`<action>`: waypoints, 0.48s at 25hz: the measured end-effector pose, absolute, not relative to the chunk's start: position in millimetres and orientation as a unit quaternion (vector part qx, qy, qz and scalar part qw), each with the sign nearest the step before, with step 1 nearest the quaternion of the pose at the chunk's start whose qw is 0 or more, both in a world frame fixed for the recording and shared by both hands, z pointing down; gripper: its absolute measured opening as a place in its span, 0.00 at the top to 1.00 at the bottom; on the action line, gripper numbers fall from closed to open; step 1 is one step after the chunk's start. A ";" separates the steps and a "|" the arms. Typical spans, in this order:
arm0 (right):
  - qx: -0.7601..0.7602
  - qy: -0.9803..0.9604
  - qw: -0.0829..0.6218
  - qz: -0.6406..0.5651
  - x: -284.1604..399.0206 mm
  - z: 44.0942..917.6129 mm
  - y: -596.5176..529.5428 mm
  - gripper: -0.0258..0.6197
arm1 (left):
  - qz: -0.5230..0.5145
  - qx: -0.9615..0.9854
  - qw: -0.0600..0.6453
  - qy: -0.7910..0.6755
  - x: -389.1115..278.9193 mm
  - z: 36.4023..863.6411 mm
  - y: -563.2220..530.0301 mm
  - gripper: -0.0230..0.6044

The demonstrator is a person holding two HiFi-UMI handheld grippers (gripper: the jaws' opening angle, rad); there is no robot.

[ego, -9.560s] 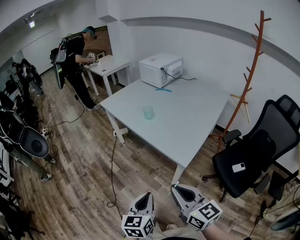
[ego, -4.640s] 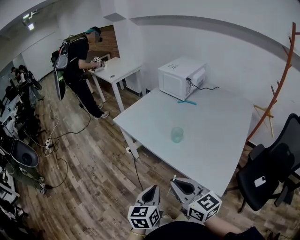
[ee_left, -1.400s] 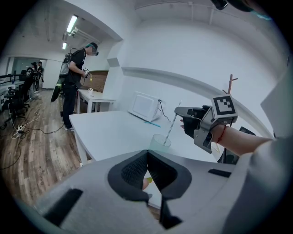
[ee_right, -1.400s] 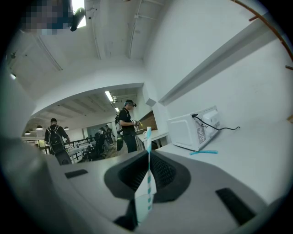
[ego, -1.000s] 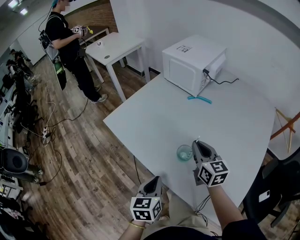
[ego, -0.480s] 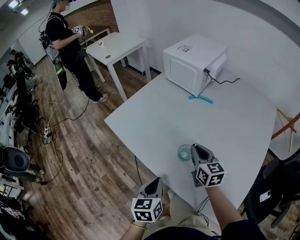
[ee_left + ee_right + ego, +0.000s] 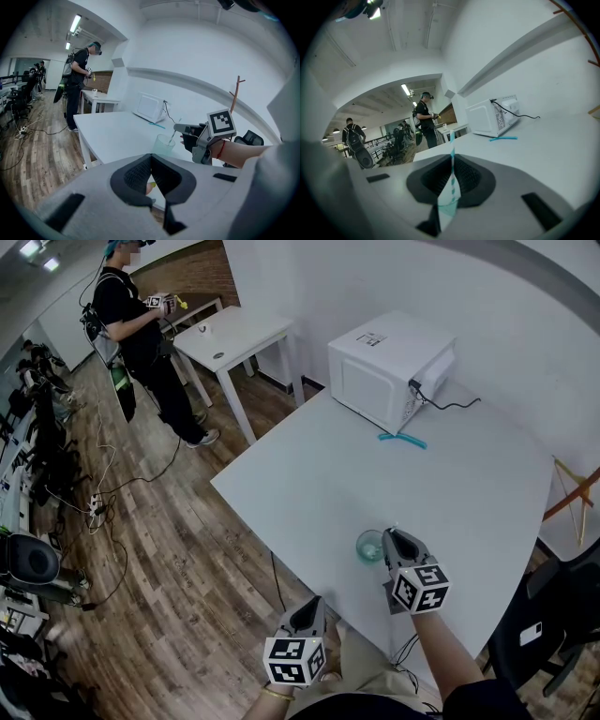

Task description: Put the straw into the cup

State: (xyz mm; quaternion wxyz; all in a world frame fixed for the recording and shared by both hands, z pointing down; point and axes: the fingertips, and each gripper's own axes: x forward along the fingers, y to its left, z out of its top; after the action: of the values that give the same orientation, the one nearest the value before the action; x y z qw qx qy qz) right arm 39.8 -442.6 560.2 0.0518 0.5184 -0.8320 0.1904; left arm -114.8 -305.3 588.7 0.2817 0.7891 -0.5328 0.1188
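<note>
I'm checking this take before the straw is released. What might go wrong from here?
1. The cup stands near the table's front edge with nothing steadying it; the left gripper hangs off the table. A sideways nudge from the right gripper may tip it.
2. The straw enters at a slant, so once let go it may slip out.

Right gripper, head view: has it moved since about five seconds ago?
Yes. Holding the straw, the right gripper went forward from the near edge of the table to right beside the cup.
</note>
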 end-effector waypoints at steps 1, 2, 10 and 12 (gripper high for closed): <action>0.519 -0.832 0.050 0.192 40.4 560.7 -442.7 0.91 | 0.119 0.789 0.281 -0.533 -114.5 588.8 -305.3 0.95; 0.519 -0.831 0.049 0.193 40.9 561.1 -442.7 0.91 | 0.118 0.789 0.281 -0.533 -114.3 588.7 -305.4 0.95; 0.522 -0.828 0.050 0.198 43.2 562.6 -437.7 0.75 | 0.117 0.789 0.281 -0.533 -115.5 587.8 -302.2 0.95; 0.523 -0.827 0.050 0.197 44.3 562.7 -436.7 0.73 | 0.116 0.789 0.281 -0.534 -115.7 587.5 -301.4 0.95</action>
State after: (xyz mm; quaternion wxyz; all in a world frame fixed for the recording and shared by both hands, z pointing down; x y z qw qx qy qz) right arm 44.3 -436.7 562.7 0.0505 0.5233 -0.8274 0.1973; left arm -115.7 -301.4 587.5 0.2809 0.7892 -0.5336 0.1161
